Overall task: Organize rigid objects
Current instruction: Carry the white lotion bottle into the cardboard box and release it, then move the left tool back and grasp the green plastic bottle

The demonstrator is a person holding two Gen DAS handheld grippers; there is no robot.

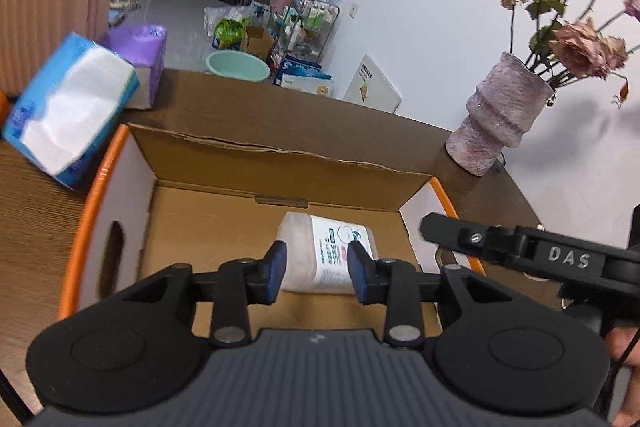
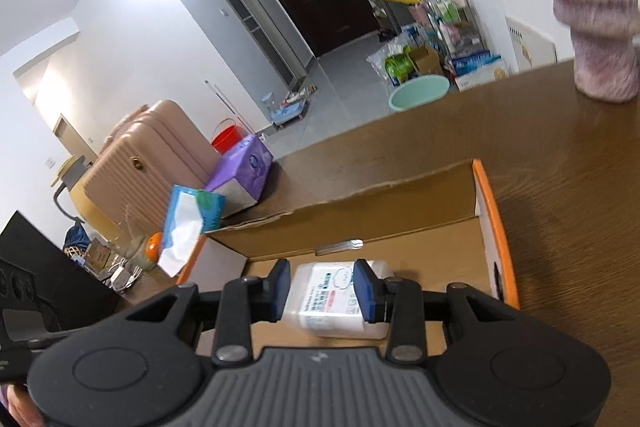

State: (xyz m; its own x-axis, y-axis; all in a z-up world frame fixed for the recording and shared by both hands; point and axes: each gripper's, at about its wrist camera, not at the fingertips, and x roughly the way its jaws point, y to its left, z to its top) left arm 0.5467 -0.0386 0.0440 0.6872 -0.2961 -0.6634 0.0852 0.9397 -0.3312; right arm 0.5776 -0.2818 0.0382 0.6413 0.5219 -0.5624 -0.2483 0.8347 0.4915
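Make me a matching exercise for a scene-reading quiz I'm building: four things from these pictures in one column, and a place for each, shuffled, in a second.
Things:
1. white container
2. vase of dried roses
3. purple tissue pack
4. mint green basin

Places:
A. on the floor beyond the table
B. on the table beside the blue tissue pack
C. lying on the bottom of the open cardboard box
D. standing on the table, outside the box

Pairs: 1-C, 2-D, 3-B, 4-A
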